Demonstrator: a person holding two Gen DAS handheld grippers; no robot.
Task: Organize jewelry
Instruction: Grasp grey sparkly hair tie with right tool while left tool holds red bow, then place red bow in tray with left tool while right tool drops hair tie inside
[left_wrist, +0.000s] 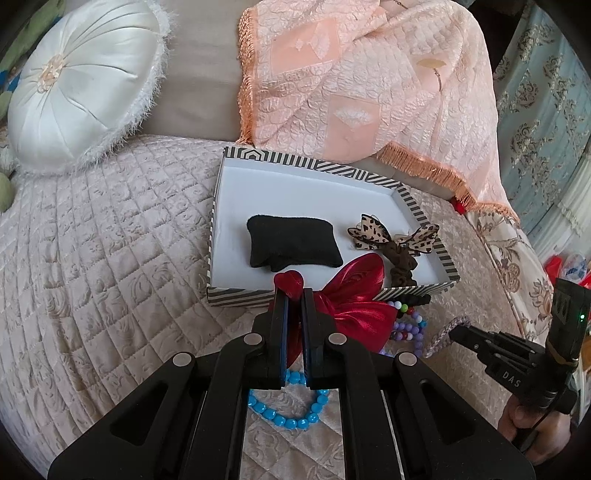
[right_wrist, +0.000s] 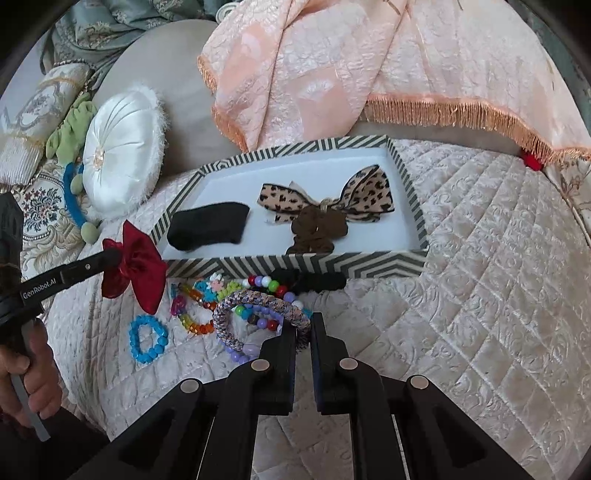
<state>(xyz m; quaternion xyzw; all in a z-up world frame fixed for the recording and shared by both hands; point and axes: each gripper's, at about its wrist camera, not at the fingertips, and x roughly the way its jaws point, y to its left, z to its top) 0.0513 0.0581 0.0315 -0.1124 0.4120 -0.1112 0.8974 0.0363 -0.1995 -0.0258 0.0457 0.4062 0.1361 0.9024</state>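
My left gripper (left_wrist: 294, 291) is shut on a shiny red bow (left_wrist: 354, 306), held just off the bed in front of the striped box (left_wrist: 236, 297). The right wrist view shows the same bow (right_wrist: 135, 271) pinched at the left gripper's tip (right_wrist: 112, 256). My right gripper (right_wrist: 303, 325) is shut on a grey-purple braided bracelet (right_wrist: 255, 300), lifted over the bead pile. Inside the box lie a black cushion (left_wrist: 293, 242), a leopard bow (left_wrist: 391, 236) and a brown scrunchie (left_wrist: 402, 264). A blue bead bracelet (right_wrist: 147, 338) lies on the quilt.
Several bead bracelets (right_wrist: 207, 306) and a black scrunchie (right_wrist: 314, 280) lie along the box's near wall. A white round pillow (left_wrist: 85, 85) and a peach fringed cloth (left_wrist: 369, 85) sit behind the box. A person's hand (right_wrist: 22, 365) grips the left handle.
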